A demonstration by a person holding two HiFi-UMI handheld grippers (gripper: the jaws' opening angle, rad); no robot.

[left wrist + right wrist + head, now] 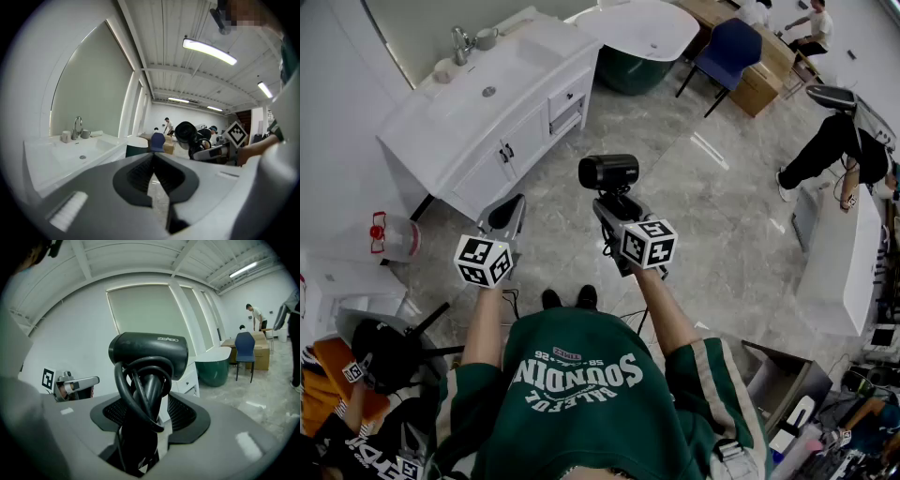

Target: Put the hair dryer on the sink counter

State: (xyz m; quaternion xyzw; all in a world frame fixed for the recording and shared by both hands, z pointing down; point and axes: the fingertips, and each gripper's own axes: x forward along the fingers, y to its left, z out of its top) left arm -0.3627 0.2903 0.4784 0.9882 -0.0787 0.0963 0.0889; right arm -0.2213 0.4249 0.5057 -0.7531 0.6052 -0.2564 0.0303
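Currently held: hair dryer (149, 350), black, gripped by its handle in the right gripper (150, 413); barrel sits above the jaws, pointing across the view.
Right gripper state: jaws spread wide and pressed on the handle, with the cord (123, 389) looped round the handle between the pads.
Left gripper state: left gripper (157, 176) closed at the tips, nothing between the pads; held level beside the right one, near it but not touching.
Dryer location: in the air over the marble floor (712, 197), out in front of the person, well apart from the sink counter (546, 45).
Counter layout: white vanity ahead and to the person's left; basin in the middle, faucet (461, 42) at the back edge, two cups (65, 136) beside the faucet.
Step in hand (judged): carry phase; pickup done, placing not yet begun.
Next move calls for: closing in on the vanity, bringing the right gripper over a bare stretch of counter beside the basin, lowering until the dryer rests, then opening the jaws.
Risk (judged): round barrel may roll toward the basin; loose cord could snag the pads on release.
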